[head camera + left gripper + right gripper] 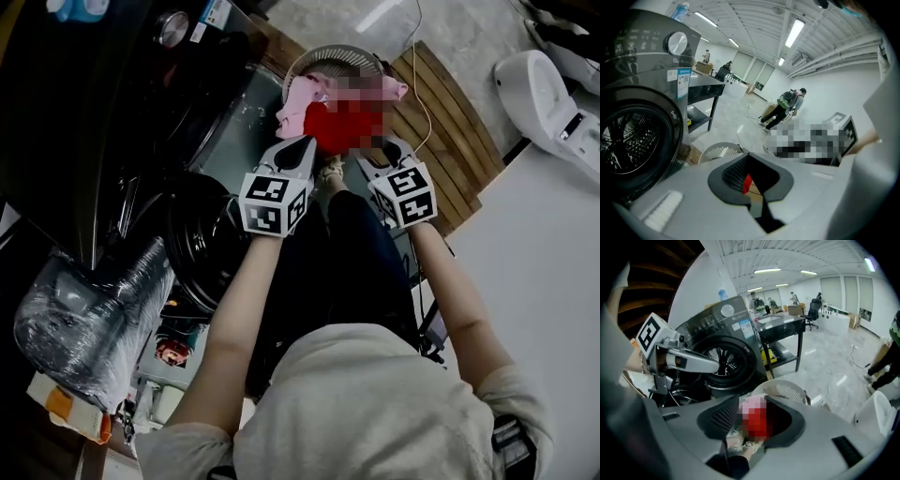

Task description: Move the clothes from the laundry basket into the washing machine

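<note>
The round white slatted plastic laundry basket [323,53] held a pink garment [300,98] and a red garment [328,127], heaped above its rim. Near the heap, the left gripper [302,145] had its jaws closed together on nothing. The right gripper [391,148] had its jaws partly apart, gripping nothing. The dark front-loading washing machine [103,122] stood beside the basket.

Pink and red clothes [302,103] lie in the white laundry basket [328,52] beside the washing machine [94,112].

Head camera, two gripper cameras.
Head view looks steeply down; gripper views look low, close; all share laundry basket [328,52] and washing machine [141,122].
</note>
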`<state>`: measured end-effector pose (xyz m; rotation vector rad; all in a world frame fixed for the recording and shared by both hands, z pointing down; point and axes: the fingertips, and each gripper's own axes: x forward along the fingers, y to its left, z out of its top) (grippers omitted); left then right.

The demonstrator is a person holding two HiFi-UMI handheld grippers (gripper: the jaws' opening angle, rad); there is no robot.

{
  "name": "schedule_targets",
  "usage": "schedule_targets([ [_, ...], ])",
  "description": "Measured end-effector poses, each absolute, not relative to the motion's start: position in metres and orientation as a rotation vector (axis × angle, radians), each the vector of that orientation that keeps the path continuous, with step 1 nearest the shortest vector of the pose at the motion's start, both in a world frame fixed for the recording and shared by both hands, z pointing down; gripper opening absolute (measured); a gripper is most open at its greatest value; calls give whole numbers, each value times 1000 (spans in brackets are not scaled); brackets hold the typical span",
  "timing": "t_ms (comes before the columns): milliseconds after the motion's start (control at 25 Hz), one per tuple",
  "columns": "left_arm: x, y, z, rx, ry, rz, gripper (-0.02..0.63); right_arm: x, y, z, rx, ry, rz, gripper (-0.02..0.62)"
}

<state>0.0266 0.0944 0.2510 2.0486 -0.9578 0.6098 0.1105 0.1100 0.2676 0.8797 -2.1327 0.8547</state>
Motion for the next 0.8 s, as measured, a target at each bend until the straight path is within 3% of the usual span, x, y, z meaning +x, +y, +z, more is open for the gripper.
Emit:
schedule_targets([
  [280,27,88,368,1948,-856,697,9,129,110,406,923,-1937,984,152],
  [520,21,87,454,1898,-815,709,9,140,108,519,883,-1813,890,158],
  [800,28,111,503,1858,-819,716,11,159,133,587,797,-1697,826,198],
])
